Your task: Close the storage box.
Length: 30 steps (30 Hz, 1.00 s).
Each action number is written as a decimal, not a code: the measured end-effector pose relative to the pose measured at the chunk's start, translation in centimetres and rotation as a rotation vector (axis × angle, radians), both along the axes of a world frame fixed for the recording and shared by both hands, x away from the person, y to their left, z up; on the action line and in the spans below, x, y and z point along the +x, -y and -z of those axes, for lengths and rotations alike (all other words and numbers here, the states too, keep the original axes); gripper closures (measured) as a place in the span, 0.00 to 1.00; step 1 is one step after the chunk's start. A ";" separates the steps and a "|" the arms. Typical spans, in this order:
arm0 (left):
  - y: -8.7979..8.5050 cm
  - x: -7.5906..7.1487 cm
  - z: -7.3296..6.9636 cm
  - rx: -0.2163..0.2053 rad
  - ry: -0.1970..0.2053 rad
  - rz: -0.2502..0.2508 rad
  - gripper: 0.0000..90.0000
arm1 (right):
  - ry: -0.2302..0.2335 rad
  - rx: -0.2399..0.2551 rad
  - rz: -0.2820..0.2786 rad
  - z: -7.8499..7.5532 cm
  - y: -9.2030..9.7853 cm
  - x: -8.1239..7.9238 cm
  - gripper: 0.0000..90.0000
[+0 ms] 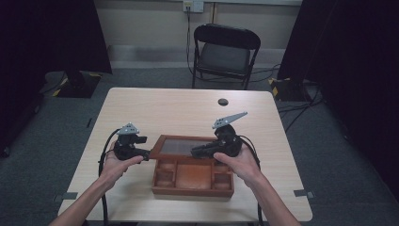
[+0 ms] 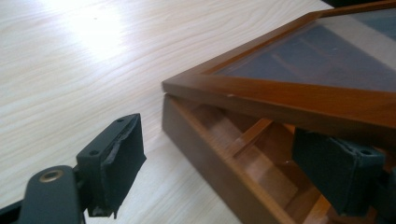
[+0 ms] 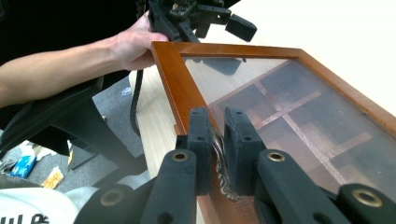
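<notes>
We see a wooden compartment box (image 1: 193, 178) near the worktop's (image 1: 188, 108) front edge, its glass-paned lid (image 1: 181, 147) partly raised. The right gripper (image 3: 218, 154) pinches the lid's ornate metal clasp (image 3: 220, 161). The left gripper (image 2: 233, 163) is spread at the lid's corner, one jaw under the frame.

No legible text, label, brand or number appears anywhere; only the tops of a few dark characters show on white cloth (image 3: 28, 210) at the lower left edge of the right gripper view, cut off and unreadable
</notes>
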<state>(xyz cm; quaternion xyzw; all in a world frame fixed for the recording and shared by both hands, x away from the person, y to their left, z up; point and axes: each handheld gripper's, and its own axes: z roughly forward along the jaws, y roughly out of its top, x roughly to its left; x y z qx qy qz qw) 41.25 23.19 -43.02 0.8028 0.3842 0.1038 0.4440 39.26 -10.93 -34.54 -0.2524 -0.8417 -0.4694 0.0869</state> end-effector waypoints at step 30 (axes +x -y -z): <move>-2.9 0.0 1.4 0.046 -0.053 -0.047 0.19 | -0.015 -0.128 -0.069 4.5 -1.0 -2.6 0.91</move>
